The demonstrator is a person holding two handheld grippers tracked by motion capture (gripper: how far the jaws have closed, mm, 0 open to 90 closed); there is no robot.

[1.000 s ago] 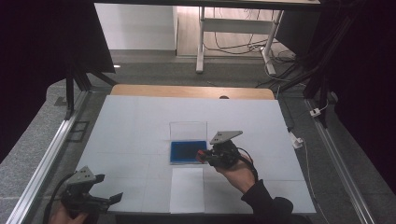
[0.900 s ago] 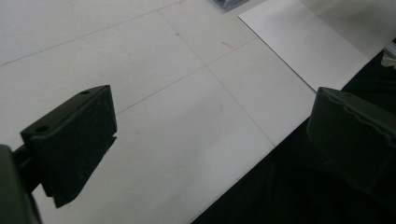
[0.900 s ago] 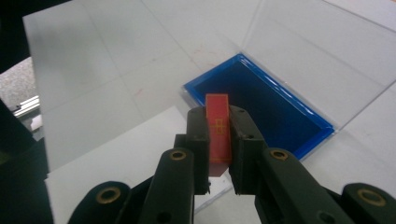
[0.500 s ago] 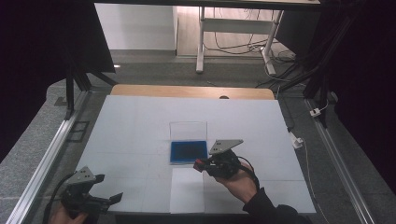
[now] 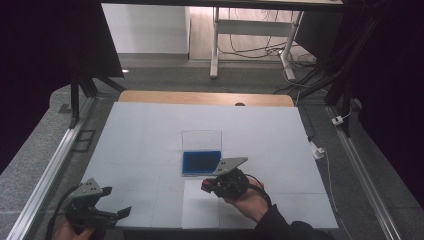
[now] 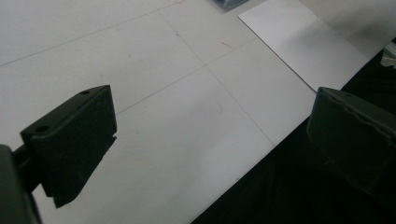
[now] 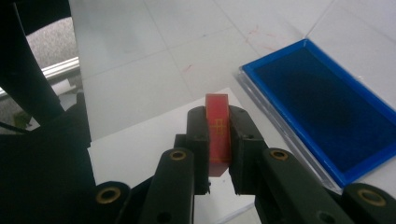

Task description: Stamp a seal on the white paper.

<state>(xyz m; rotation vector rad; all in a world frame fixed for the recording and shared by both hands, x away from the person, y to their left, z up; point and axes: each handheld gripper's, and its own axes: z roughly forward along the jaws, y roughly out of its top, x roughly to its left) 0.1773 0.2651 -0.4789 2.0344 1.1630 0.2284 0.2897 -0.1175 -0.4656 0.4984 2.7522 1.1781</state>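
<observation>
A small flat red block (image 7: pixel 217 133) is gripped upright in the right tongs (image 5: pixel 210 186), just beside the near edge of the shallow blue rectangular tray (image 5: pixel 201 162) on the white surface (image 5: pixel 140 135). The left tongs (image 5: pixel 117 214) are held open, well apart, farther from the tray.

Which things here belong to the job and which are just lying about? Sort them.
In the job:
- right claw, shut on the red block
- blue tray
- white sheet under that claw

Lying about:
- left claw, open and idle
- cables on the floor
</observation>
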